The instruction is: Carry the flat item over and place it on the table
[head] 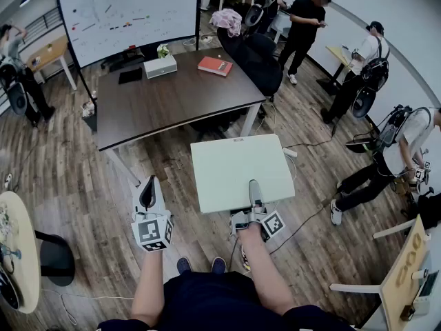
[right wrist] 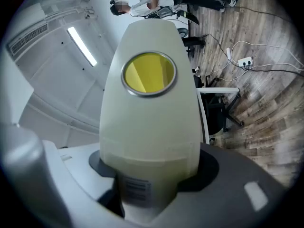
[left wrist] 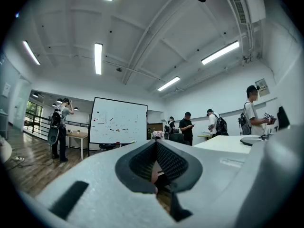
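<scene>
In the head view a flat, pale green-white rectangular board is held level over the wood floor, just short of the near edge of the dark brown table. My right gripper is shut on the board's near edge. In the right gripper view the board fills the gap between the grey fingers, and a yellow round mark shows on it. To the left of the board, my left gripper is shut and holds nothing. Its dark pads point toward the whiteboard.
On the table lie a white box, a red book and a black pad. A whiteboard stands behind it. Several people stand at the right and far left. A power strip and cables lie on the floor; a round table stands left.
</scene>
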Demonstrator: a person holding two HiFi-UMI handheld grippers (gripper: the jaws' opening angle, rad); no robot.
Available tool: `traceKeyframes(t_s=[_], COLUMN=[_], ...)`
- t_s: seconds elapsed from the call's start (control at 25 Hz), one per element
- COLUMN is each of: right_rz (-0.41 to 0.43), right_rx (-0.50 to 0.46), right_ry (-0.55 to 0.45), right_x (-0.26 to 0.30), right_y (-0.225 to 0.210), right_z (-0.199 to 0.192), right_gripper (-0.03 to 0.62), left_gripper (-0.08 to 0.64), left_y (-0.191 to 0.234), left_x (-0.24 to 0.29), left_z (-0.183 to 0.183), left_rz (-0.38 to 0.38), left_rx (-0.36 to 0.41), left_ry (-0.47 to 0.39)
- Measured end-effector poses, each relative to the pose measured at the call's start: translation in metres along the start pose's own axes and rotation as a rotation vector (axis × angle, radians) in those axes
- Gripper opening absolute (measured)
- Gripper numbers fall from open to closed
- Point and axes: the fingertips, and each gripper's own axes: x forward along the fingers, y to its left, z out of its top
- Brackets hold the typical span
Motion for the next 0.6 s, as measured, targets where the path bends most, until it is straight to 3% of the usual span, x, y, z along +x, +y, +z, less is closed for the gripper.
traceKeyframes(t_s=[0.6], right_rz=[0.051], right_rx=[-0.010], right_ry=[0.018], right_x=[0.006], right_y=[0.016], right_z=[-0.007], right_gripper=[0.308], left_gripper=[-0.005], left_y=[0.001], left_x=[0.003], left_z=[-0.004], left_rz=[-0.012], left_rx=[0.005], left_ry=[-0.001])
